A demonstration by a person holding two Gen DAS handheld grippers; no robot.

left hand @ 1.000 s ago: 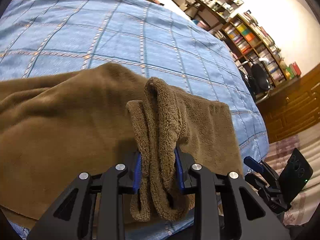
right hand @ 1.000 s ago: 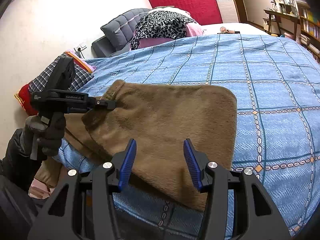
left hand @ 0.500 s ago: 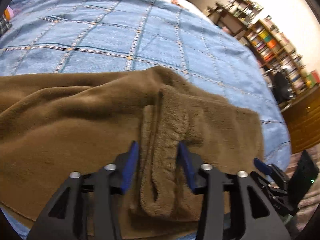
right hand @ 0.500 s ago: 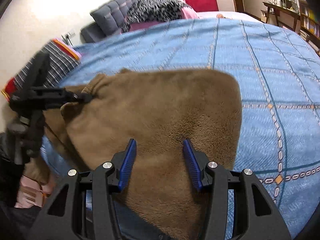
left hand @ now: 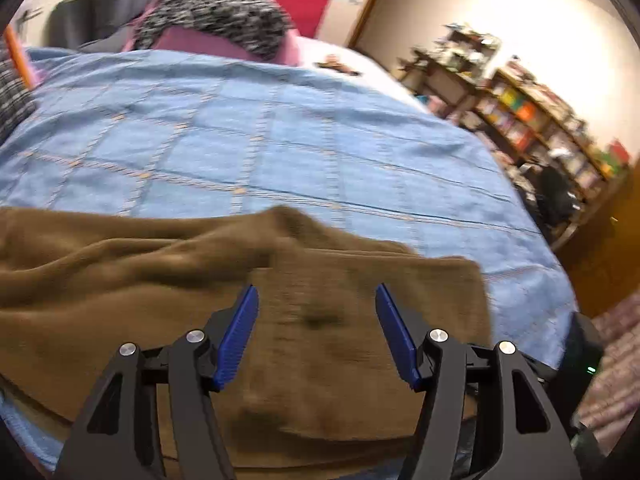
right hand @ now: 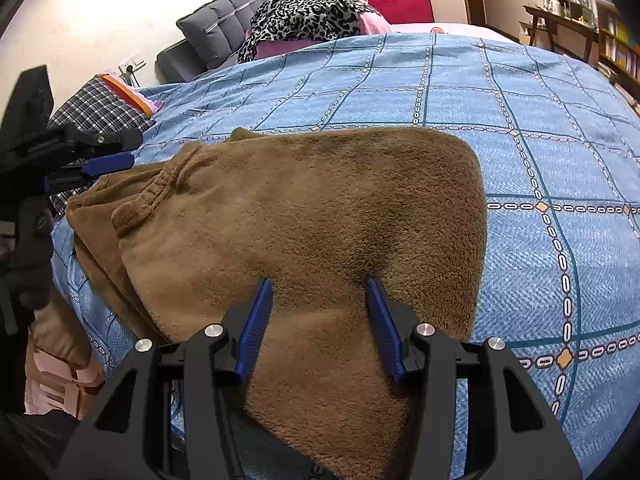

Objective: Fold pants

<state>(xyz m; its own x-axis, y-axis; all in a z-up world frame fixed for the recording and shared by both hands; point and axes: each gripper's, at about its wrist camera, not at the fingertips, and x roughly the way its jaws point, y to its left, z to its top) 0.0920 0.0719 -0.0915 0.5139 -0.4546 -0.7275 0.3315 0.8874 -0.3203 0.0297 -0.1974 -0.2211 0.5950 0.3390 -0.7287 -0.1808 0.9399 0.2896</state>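
Note:
Brown fleece pants (right hand: 320, 216) lie folded on the blue checked bedspread (right hand: 540, 120), with the elastic waistband (right hand: 156, 188) at the left and one end hanging over the bed's near edge. They also show in the left wrist view (left hand: 160, 280). My left gripper (left hand: 316, 300) is open and empty just above the pants; it also shows at the left in the right wrist view (right hand: 108, 152). My right gripper (right hand: 320, 292) is open and empty, its blue pads over the pants' near part.
Pillows and a leopard-print cloth (right hand: 308, 12) lie at the head of the bed. A checked pillow (right hand: 100, 108) lies at the left edge. Bookshelves (left hand: 532, 120) stand along the right wall. The bedspread (left hand: 280, 140) stretches beyond the pants.
My left gripper has opened and let go of the bunched pants fabric, which now lies flat. The left gripper has drawn back. My right gripper has stayed open and moved closer over the pants.

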